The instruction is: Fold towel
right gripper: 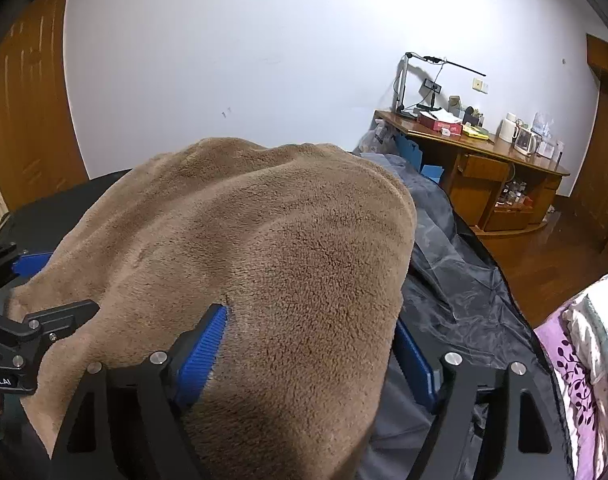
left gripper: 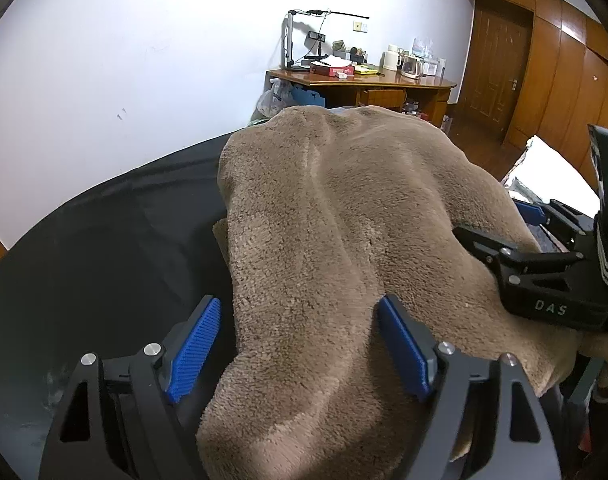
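A plush brown towel [left gripper: 344, 216] lies bunched on a black sheet [left gripper: 115, 248] and runs toward me between both pairs of fingers. My left gripper [left gripper: 299, 348] stands open around the towel's near left end. A gap shows beside its left blue pad [left gripper: 195, 348], and the right pad touches the pile. My right gripper [right gripper: 308, 360] is open around the towel [right gripper: 243, 240] at its near right end, where the cloth covers part of the right pad [right gripper: 414, 364]. Each view also shows the other gripper: the right gripper [left gripper: 500, 224] and the left gripper [right gripper: 43, 288].
A wooden desk [right gripper: 484, 152] with a lamp, kettle and boxes stands at the back against the white wall. A grey plastic sheet [right gripper: 456, 272] lies right of the towel. A floral quilt [right gripper: 584, 352] is at far right. Wooden doors and floor lie beyond.
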`<state>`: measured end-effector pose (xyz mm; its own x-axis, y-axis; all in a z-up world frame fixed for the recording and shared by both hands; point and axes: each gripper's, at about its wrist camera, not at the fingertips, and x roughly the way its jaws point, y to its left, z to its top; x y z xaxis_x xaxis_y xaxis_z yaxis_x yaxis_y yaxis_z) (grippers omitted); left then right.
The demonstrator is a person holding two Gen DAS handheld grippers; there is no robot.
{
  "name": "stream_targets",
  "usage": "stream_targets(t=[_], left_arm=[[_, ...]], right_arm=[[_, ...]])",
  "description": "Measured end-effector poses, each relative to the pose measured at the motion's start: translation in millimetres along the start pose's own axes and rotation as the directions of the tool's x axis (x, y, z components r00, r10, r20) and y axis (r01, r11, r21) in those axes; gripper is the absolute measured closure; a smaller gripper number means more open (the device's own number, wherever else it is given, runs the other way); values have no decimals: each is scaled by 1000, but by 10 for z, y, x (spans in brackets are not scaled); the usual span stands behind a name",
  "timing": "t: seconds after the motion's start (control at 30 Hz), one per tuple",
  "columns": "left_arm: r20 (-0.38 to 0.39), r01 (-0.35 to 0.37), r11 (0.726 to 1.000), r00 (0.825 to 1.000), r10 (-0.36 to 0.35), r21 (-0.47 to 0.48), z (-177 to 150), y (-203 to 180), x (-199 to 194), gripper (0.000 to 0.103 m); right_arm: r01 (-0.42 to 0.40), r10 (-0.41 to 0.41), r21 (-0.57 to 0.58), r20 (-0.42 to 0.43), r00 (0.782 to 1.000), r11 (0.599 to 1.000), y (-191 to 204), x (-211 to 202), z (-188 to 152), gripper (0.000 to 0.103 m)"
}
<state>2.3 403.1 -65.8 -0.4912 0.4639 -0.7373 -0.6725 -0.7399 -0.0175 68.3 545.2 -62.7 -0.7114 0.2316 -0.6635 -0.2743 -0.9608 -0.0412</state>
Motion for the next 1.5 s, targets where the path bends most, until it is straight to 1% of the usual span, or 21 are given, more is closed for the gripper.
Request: stream_targets(t=[0.13,0.27,0.47,0.6,0.7,0.8,0.87,0.97,1.1,1.2,1.27,1.3,1.33,1.4,1.47,1.5], left_arm=[[10,-13,1000,1000,13,9,12,-55,33,17],[19,-24,1000,1000,24,18,15,-84,52,17],[22,-19,1000,1000,18,11,1,-64,50,17],[20,-18,1000,1000,18,11,11,-56,74,17],[17,-21,1000,1000,21,17,2,-38,50,17],[14,-18,1000,1000,17,7,-24,48,-20,17],[12,-13,1000,1000,13,-13,-53,129,-72,17],[9,-5,999,1000,5,-34,-93,215,-120,17],[5,1,999,1000,-1,-51,-135,262,-146,17],[1,-2,999,1000,2,-54,-144,256,-123,17],[-5,-4,998,1000,4,-59,-154,256,-89,15],[-9,-5,998,1000,4,-65,-164,264,-73,14],[-14,-5,997,1000,4,-71,-172,274,-53,12],[-26,-5,997,1000,3,-83,-185,299,-4,8],[-37,0,997,999,-3,-82,-214,308,19,7],[-39,-1,997,999,-2,-71,-226,292,23,7]], right_arm=[[36,-36,-3,1,999,999,44,-69,-8,18],[78,-78,-35,13,997,996,139,-212,4,18],[73,-71,-41,50,996,996,172,-519,-86,17],[72,-69,-32,76,995,997,151,-737,-241,17],[59,-58,-5,89,994,998,104,-901,-391,17],[54,-56,22,92,994,998,41,-1069,-569,17],[68,-70,26,80,994,997,18,-1152,-725,17],[113,-112,-8,52,992,994,39,-1209,-937,17],[149,-148,-115,15,989,982,211,-1196,-1150,17],[174,-170,-185,33,985,967,390,-1170,-1178,17],[179,-172,-203,53,984,963,454,-1146,-1131,17],[189,-179,-206,64,982,960,473,-1126,-1095,17],[218,-207,-206,77,975,954,486,-1092,-1045,17],[289,-275,-200,94,957,936,463,-1041,-971,17],[353,-339,-182,104,935,918,400,-1009,-921,17],[356,-344,-156,99,934,922,337,-1021,-922,17]])
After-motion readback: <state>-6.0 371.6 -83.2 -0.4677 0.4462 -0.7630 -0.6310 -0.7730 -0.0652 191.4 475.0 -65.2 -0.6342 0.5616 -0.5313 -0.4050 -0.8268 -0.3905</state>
